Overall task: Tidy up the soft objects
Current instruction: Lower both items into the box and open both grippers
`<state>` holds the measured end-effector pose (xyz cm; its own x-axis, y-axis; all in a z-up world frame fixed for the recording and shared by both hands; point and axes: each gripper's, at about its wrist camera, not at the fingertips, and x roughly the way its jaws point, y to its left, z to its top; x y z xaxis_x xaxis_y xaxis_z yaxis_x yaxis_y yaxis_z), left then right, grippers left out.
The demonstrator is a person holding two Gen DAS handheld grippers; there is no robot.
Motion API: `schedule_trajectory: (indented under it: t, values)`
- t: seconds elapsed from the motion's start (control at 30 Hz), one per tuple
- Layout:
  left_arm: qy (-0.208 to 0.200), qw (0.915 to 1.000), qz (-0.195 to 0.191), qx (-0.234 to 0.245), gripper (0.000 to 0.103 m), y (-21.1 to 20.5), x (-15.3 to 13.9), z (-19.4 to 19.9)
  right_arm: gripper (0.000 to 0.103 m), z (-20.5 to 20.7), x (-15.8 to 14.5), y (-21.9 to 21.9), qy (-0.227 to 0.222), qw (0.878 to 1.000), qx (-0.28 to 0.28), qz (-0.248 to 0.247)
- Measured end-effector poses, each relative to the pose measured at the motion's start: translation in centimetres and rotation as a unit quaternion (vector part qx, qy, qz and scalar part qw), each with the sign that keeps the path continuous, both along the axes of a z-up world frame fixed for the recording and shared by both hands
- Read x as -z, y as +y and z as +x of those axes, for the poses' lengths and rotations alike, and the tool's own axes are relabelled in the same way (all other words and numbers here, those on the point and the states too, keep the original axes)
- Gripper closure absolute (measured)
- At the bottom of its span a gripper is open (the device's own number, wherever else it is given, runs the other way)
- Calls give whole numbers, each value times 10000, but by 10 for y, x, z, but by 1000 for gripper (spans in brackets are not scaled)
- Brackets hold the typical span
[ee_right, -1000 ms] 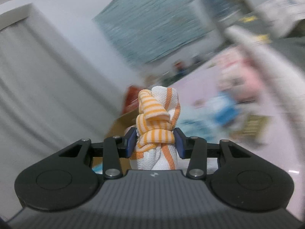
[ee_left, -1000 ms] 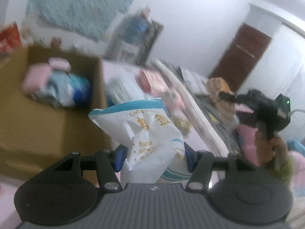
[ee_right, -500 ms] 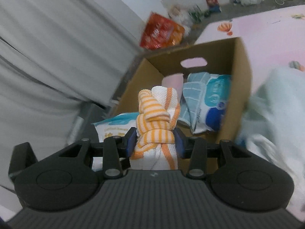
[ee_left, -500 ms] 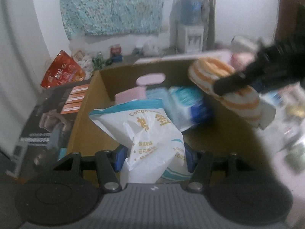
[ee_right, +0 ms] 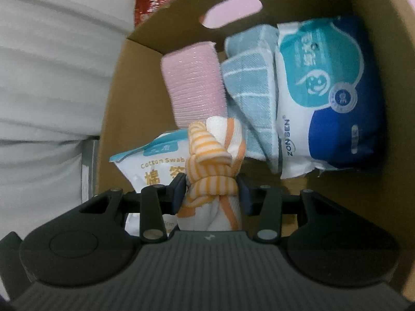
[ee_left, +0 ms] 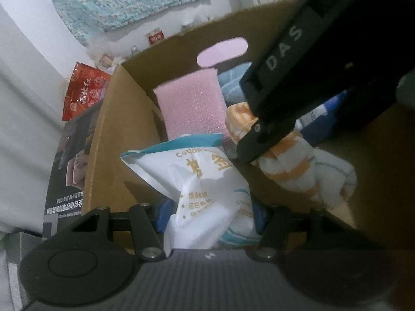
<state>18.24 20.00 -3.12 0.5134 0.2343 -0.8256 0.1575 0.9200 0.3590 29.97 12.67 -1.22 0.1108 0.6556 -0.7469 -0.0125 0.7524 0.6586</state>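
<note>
You get dim, soft indoor light; inside the cardboard box point(ee_left: 135, 119) shadow deepens toward its right wall. Fisheye bending curves the box's edges, and your left view looks slightly blurred.

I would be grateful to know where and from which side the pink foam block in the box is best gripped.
Grip the pink foam block across its upper end, from above: it leans against the cardboard box wall, its two long sides exposed; the blue towel crowds one.
</note>
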Motion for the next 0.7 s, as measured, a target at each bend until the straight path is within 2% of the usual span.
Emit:
schedule_trajectory:
  t: [0.2, 0.23, 0.3, 0.37, 0.7]
  values:
    - [198, 9996, 176, -65, 39, 5, 4, 7, 57, -1, 21, 4, 243, 9996, 107, 74]
    - [204, 9996, 159, -76, 34, 7, 3, 8, 55, -1, 24, 3, 288, 9995, 129, 81]
    - [190, 9997, 120, -58, 29, 7, 1, 7, 48, -3, 25, 1, 333, 9993, 146, 95]
    - [127, 9998, 147, -92, 20, 6, -2, 5, 47, -3, 23, -2, 322, 9992, 186, 164]
    - [-144, 9999, 45, -74, 20, -1, -27, -6, 44, -4, 4, -23, 240, 9972, 322, 638]
